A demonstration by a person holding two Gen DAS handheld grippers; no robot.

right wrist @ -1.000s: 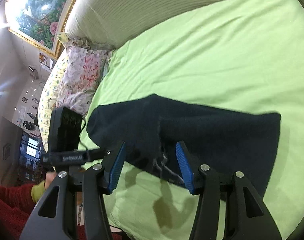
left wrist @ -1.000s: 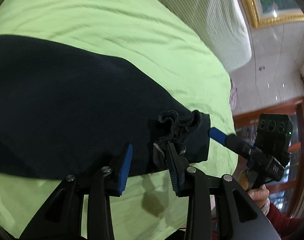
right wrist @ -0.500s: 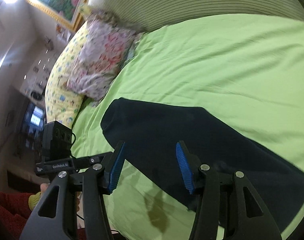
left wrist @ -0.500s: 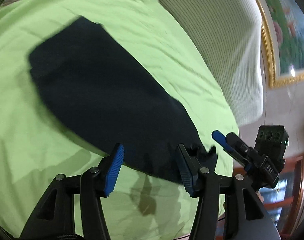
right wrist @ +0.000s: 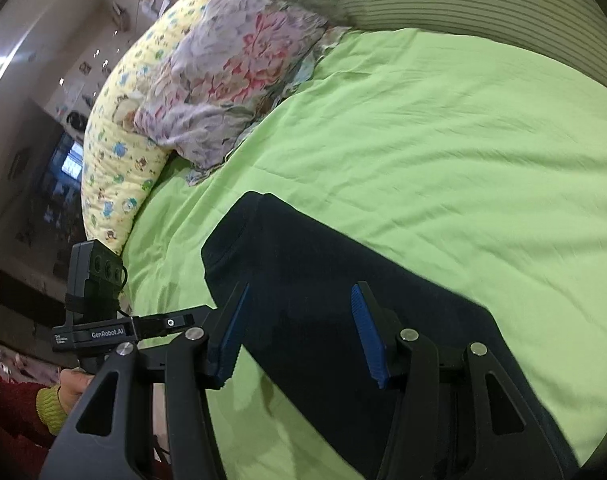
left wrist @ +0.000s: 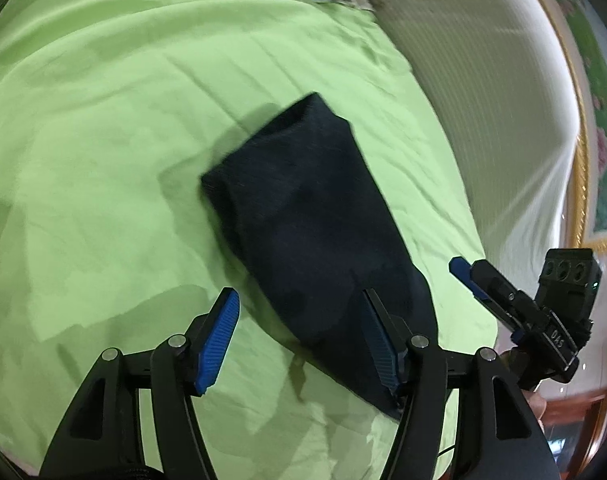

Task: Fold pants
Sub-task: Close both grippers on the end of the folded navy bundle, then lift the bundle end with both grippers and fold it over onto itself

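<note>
The dark navy pants (left wrist: pixel 315 216) lie folded into a long flat strip on the green bed sheet (left wrist: pixel 103 140). They also show in the right wrist view (right wrist: pixel 343 280). My left gripper (left wrist: pixel 299 332) is open and empty, held above the near end of the pants. My right gripper (right wrist: pixel 299 328) is open and empty, hovering over the pants near their left end. The right gripper also shows at the right edge of the left wrist view (left wrist: pixel 463 272), and the left gripper at the left of the right wrist view (right wrist: pixel 175 322).
Floral and yellow patterned pillows (right wrist: pixel 207 68) lie at the head of the bed. A striped padded headboard (left wrist: pixel 483 100) runs along the far side. A gold-framed painting (left wrist: pixel 599 120) hangs on the wall. The bed's edge is close below both grippers.
My left gripper has let go of the pants' waistband and both grippers have pulled back and up. The pants now look smaller and lie flat on the sheet.
</note>
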